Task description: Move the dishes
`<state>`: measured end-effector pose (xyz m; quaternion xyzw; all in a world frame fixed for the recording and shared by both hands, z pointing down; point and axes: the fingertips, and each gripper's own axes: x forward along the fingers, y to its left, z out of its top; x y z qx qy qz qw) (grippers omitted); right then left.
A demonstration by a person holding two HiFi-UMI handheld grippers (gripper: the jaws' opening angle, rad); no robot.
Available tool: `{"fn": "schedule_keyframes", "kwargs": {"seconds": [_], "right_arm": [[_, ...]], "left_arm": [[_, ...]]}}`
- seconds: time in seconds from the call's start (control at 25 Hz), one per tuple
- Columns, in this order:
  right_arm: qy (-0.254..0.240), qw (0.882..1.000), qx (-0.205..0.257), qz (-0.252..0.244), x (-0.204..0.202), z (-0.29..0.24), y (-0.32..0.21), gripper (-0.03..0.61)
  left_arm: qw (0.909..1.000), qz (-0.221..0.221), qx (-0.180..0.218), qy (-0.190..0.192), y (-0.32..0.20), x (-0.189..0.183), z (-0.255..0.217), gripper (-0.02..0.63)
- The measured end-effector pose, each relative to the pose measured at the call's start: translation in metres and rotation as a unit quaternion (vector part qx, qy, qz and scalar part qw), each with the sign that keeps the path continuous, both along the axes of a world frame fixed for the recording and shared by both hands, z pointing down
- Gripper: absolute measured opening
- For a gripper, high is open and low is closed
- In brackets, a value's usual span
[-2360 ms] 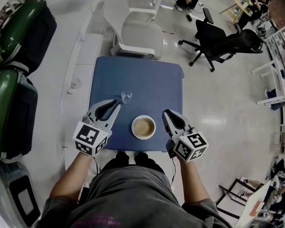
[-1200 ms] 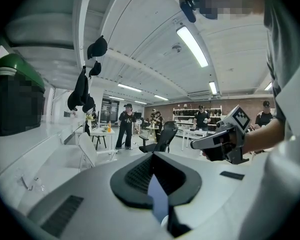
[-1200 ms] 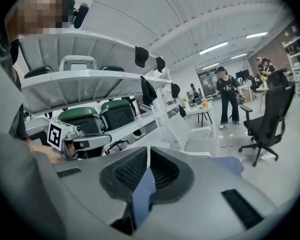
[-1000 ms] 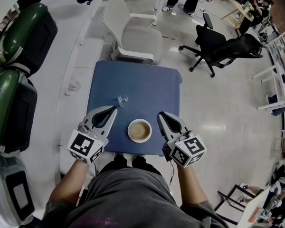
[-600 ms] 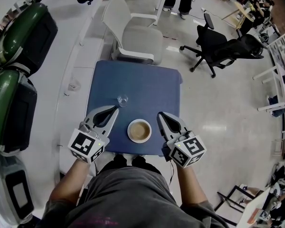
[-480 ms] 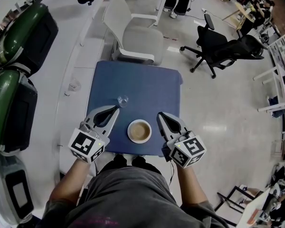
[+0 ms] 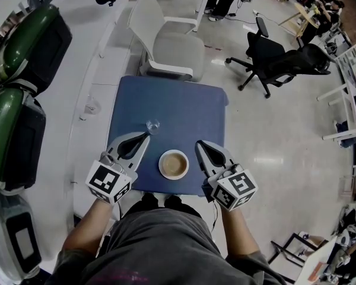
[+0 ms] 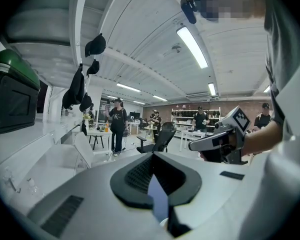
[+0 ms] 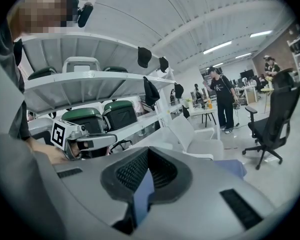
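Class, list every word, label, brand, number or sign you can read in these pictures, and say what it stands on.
No text here can be read.
Left cube: black-and-white square marker, a pattern, no letters.
Right cube: the same kind of marker.
Black shirt of a standing person: white print, too small to read.
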<state>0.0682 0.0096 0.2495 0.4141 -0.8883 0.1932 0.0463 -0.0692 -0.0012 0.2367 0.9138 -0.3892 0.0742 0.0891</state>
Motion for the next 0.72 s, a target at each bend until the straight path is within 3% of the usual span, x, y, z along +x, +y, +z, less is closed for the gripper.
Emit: {"fn": "schedule_keyframes", "kwargs": {"seconds": [0.72], "right_arm": [[0.01,1.0,-0.005,-0.015,0.013,0.007,-0.005,0.005]], "left_arm": [[0.9998,-0.019,-0.004,-0.001,-0.005,0.009,0.004,0.002]]}}
